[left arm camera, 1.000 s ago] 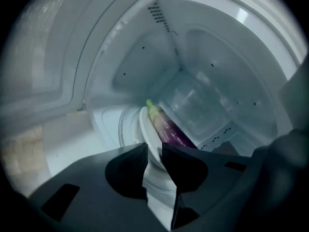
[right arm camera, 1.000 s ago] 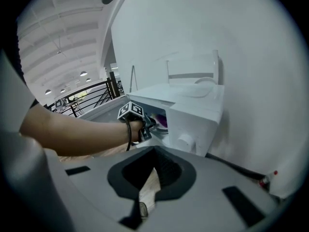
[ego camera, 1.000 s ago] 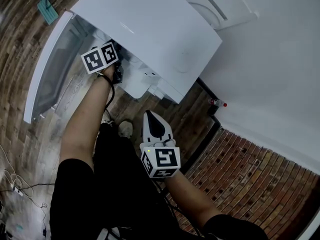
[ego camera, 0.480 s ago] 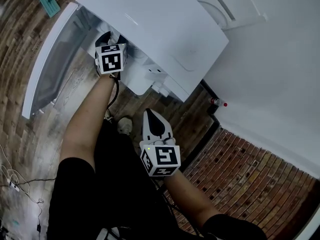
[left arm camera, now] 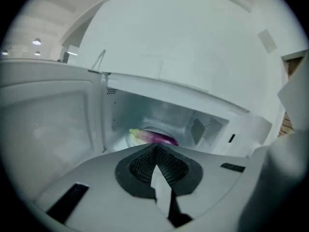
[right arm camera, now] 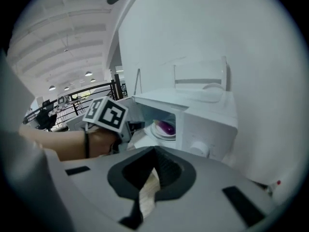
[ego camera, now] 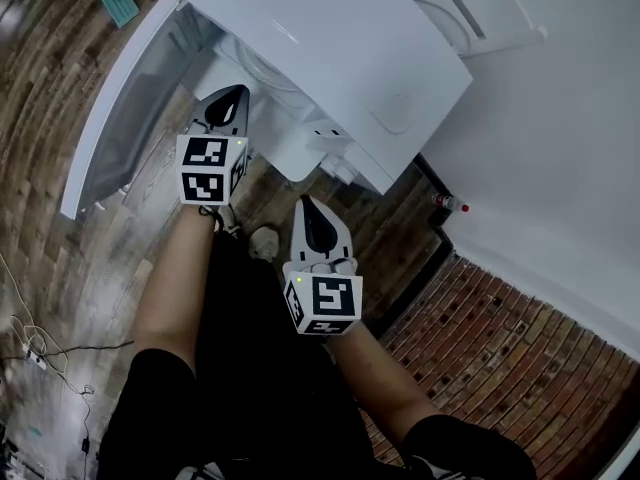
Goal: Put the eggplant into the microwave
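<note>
The left tool (left arm camera: 155, 151), jaws just closed together on nothing, and the right tool (right arm camera: 155, 154), likewise pressed together and empty, face the open microwave (left arm camera: 170, 88), where the eggplant (left arm camera: 158, 137) lies on the plate (left arm camera: 132, 140), probably light, smooth-skinned and slippery, best pinched across its middle.

1 eggplant (left arm camera: 157, 138); 1 microwave (ego camera: 330, 48); 2 grippers: L gripper (ego camera: 234, 96), R gripper (ego camera: 308, 208)
</note>
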A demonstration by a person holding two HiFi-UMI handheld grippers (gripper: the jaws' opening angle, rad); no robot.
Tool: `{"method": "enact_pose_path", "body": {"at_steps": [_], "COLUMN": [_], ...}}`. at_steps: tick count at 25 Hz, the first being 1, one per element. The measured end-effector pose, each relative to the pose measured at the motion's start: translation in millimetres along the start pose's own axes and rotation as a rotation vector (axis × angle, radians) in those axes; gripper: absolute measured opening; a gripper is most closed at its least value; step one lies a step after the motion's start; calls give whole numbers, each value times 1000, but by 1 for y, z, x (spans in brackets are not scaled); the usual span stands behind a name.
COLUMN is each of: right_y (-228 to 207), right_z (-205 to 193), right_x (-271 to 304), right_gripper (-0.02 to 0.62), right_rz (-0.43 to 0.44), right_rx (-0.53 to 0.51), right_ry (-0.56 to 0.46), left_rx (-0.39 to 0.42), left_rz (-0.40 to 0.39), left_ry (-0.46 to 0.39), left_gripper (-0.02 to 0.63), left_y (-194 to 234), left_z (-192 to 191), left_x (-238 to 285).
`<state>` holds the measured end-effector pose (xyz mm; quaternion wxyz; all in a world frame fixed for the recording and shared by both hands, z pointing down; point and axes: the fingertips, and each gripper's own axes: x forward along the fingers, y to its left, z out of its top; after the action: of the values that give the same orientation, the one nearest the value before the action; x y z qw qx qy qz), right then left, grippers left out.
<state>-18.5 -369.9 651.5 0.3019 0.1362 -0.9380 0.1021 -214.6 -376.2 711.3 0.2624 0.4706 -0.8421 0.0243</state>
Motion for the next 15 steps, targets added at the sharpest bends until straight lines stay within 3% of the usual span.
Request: {"method": "enact_pose_path", "body": {"at_steps": [6, 11, 15], "right_y": [9, 8, 4], "right_z": [44, 98, 153], "right_x": [-7, -46, -99], "right_gripper": [5, 5, 5], "right_rz": [29, 80, 52], "right_rx": [29, 173, 148], "right_ry": [-102, -103, -144], "left_rx": [26, 66, 59], "left_rz": [-63, -94, -104], "left_ry": [53, 84, 106], "left_gripper": [-1, -1, -2], "left_y": [-44, -82, -115], "left_z": [14, 58, 106], "left_x": [-105, -172, -219]}}
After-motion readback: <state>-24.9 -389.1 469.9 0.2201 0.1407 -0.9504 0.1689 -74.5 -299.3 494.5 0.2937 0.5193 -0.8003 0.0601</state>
